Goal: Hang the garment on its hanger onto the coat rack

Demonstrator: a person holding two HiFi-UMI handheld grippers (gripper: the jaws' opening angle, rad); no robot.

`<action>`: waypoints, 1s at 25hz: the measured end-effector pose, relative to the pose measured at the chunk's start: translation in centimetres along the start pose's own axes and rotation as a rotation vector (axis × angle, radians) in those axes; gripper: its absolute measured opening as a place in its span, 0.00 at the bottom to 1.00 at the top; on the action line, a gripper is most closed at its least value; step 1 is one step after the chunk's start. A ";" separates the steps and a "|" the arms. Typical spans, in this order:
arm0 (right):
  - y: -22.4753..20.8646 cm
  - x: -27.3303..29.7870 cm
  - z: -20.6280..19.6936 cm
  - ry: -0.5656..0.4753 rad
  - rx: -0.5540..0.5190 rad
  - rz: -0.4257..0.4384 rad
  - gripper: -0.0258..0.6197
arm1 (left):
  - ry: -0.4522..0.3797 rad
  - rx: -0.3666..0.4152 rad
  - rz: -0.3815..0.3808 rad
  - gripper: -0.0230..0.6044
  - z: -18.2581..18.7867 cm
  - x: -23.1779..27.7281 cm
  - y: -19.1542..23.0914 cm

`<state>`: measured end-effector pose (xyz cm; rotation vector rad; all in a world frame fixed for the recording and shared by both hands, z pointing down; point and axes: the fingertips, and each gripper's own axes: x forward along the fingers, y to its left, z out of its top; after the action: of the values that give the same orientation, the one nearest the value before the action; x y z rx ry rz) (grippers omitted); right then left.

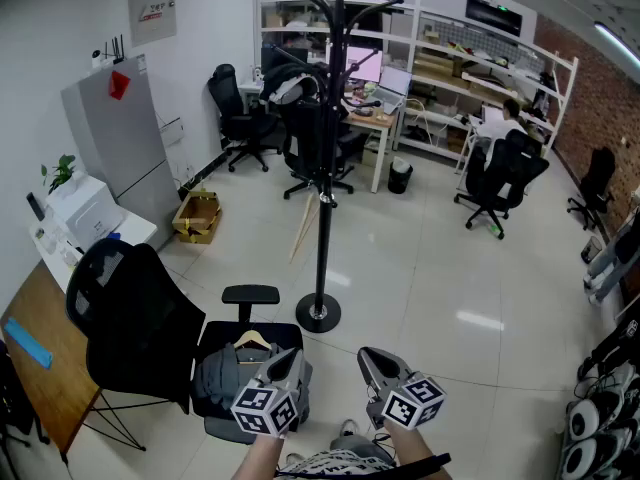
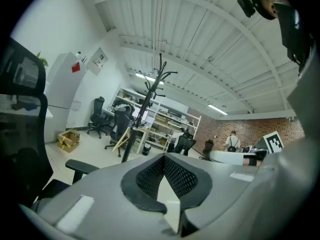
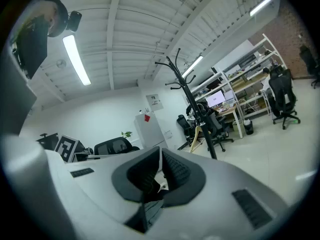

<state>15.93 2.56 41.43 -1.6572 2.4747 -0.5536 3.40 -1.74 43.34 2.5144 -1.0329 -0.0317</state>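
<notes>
A black coat rack (image 1: 322, 198) stands on the tiled floor ahead of me, its round base (image 1: 318, 314) just past an office chair. A grey garment (image 1: 220, 376) on a wooden hanger (image 1: 251, 342) lies on that chair's seat. My left gripper (image 1: 287, 361) hovers over the garment's right edge, shut with nothing in it. Level with it and to its right, my right gripper (image 1: 373, 361) is over the floor, also shut and empty. The rack (image 2: 145, 104) appears beyond the left gripper (image 2: 163, 157), and the rack (image 3: 192, 109) also rises past the right gripper (image 3: 160, 152).
The black mesh chair's back (image 1: 130, 318) stands at my left, beside a wooden desk (image 1: 40, 368). A grey cabinet (image 1: 120, 138) and a cardboard box (image 1: 198, 218) sit by the left wall. Desks, shelves, office chairs and a seated person (image 1: 500, 128) fill the far side.
</notes>
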 end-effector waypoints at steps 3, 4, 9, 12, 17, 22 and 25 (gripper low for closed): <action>0.8 0.1 -0.6 0.001 0.001 0.005 0.15 | 0.006 0.005 -0.010 0.02 -0.4 -0.7 0.3; 1.1 0.2 -0.7 -0.002 0.004 0.009 0.27 | 0.007 0.006 -0.014 0.02 -0.4 -0.8 0.4; 2.6 0.1 -0.5 -0.032 -0.012 -0.013 0.36 | 0.011 -0.011 -0.016 0.02 -1.0 -2.8 0.6; 3.8 0.6 -0.9 -0.013 -0.026 -0.011 0.43 | 0.008 -0.018 -0.003 0.02 -1.3 -4.2 1.3; 5.4 1.9 -3.0 0.053 -0.028 0.032 0.58 | 0.025 -0.045 0.037 0.02 -3.2 -6.5 2.7; 5.6 5.0 -6.0 0.167 -0.053 0.101 0.58 | 0.042 -0.094 0.131 0.02 -5.3 -8.3 5.7; 5.0 8.0 -8.8 0.254 -0.065 0.149 0.58 | 0.049 -0.114 0.204 0.02 -6.3 -8.6 8.4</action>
<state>5.85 -0.98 48.69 -1.4883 2.7948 -0.7122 -7.33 1.12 51.21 2.2863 -1.2256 0.0301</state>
